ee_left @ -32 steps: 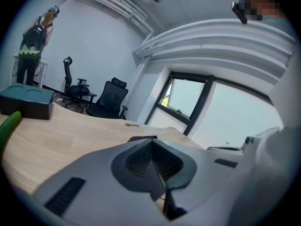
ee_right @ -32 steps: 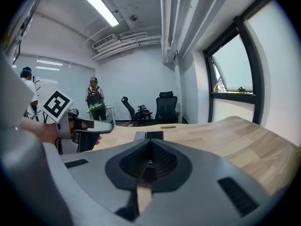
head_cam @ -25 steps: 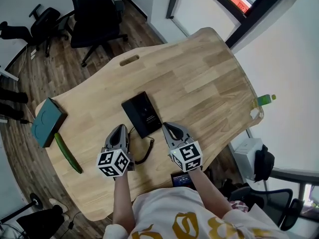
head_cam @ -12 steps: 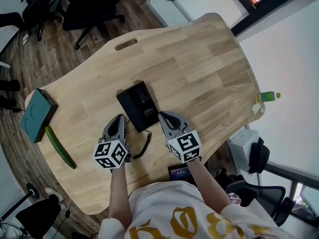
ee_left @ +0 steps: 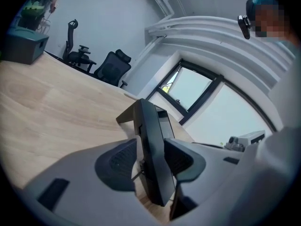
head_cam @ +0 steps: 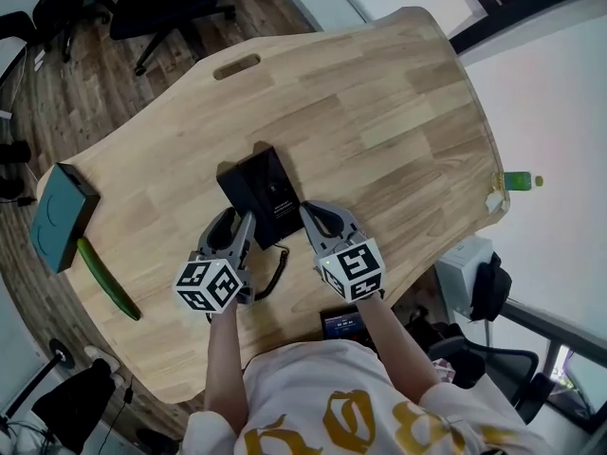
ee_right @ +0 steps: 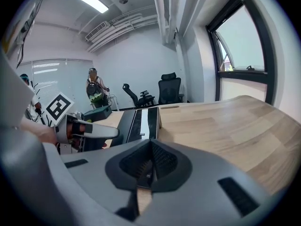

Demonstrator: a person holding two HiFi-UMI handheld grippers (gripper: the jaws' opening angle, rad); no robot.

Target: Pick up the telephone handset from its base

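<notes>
A black telephone [head_cam: 266, 190] lies on the wooden table [head_cam: 379, 121], its coiled cord [head_cam: 276, 275] trailing toward me. My left gripper [head_cam: 235, 222] is at the phone's near left corner. Its jaws are opening. In the left gripper view the phone's black near edge [ee_left: 153, 149] stands upright between the two pads, with a gap at the left pad. My right gripper [head_cam: 310, 209] is shut with nothing in it, its tip beside the phone's near right corner. In the right gripper view the phone [ee_right: 141, 121] lies just beyond the closed jaws [ee_right: 150, 163].
A teal box [head_cam: 57, 218] and a long green vegetable [head_cam: 106, 279] lie at the table's left edge. A hand slot [head_cam: 237, 65] is cut in the far side. A green bottle [head_cam: 517, 180] sits off the right edge. Office chairs [head_cam: 161, 8] stand beyond.
Both grippers have come forward and down to the phone's near edge. The left jaws, shut before, now stand apart around the phone's corner. The right jaws stay shut.
</notes>
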